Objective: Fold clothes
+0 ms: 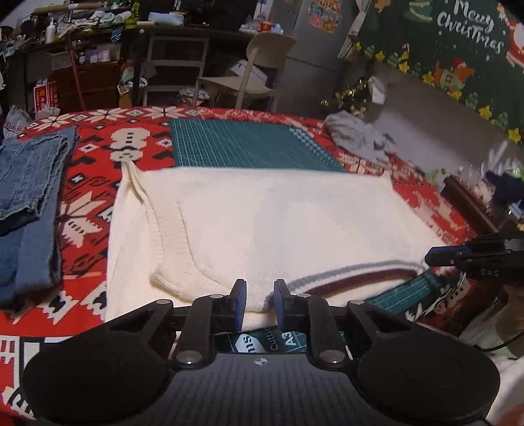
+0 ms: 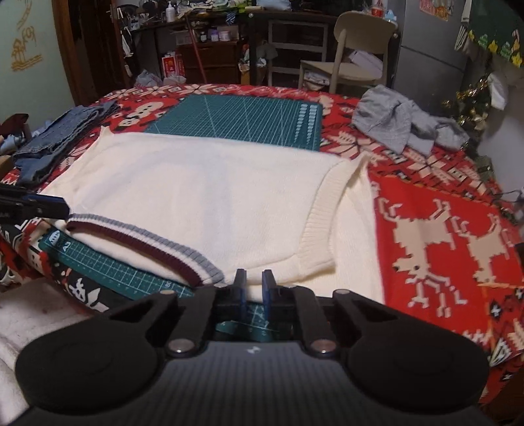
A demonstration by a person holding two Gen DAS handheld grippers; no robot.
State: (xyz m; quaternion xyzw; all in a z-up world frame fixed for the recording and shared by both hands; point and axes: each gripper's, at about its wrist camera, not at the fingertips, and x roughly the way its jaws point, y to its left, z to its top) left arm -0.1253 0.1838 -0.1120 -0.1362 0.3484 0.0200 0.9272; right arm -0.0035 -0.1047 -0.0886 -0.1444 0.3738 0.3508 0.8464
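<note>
**Near edge pinched at 2 points, ready for the lift**

Cream sweater (image 1: 262, 222) spread flat across the green cutting mat (image 1: 242, 144) on the red patterned cloth (image 1: 98, 157), striped collar toward the near edge. Left gripper (image 1: 259, 303) nipped onto the near shoulder edge beside the collar; right gripper (image 2: 254, 288) pinched on the same edge at the other side of the collar, jaws drawn close on the knit. Step in hand, by the look of it: gripping for a fold. Next move likely calls for raising both corners evenly and carrying them toward the far hem without dragging.

Left view only: "Merry Christmas" hanging (image 1: 468, 26). Right view only: reindeer pattern (image 2: 442, 242). Folded jeans (image 1: 29, 183) and grey garment (image 2: 399, 127) in both.
</note>
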